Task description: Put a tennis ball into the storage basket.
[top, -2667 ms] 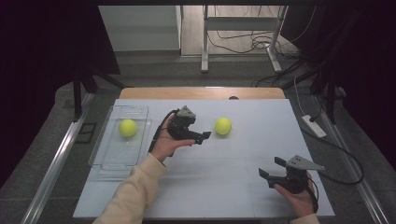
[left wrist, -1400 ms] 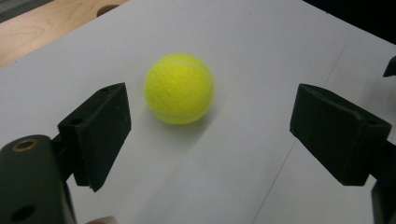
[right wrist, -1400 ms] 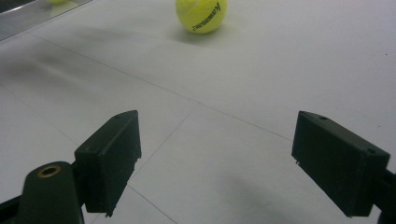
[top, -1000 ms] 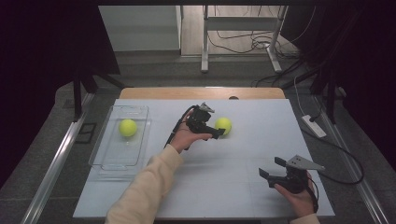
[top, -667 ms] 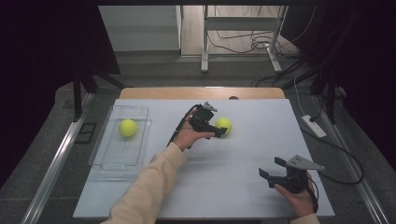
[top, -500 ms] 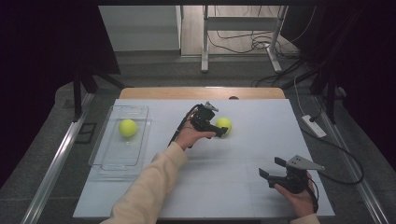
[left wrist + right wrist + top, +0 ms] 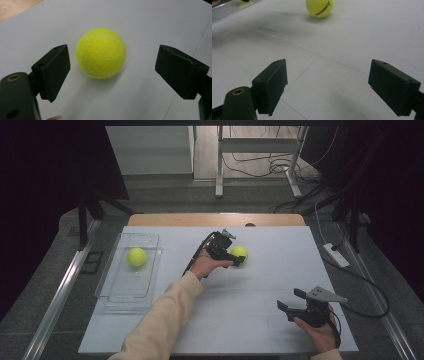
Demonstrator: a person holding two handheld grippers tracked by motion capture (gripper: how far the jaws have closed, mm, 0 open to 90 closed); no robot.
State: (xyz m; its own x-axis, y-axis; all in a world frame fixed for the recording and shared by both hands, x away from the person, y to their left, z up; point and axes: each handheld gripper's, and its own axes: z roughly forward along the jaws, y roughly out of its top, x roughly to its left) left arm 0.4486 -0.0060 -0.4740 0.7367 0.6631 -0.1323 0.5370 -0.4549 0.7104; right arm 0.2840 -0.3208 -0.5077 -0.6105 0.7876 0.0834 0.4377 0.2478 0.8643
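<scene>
Yellow tennis ball (image 7: pixel 101 53) between my left gripper's (image 7: pixel 112 68) parted jaws.
Neither pad touches it; my right gripper (image 7: pixel 327 86) rests unclenched.

Cream sleeve (image 7: pixel 160 320) on the left arm; black grippers with blocky pads (image 7: pixel 53 70)

- Left gripper (image 7: pixel 240 260): arm stretched forward over the table, jaws spread wide, pads touching nothing.
- Right gripper (image 7: pixel 289 301): held low and near the person, jaws wide apart, nothing between them.
</scene>
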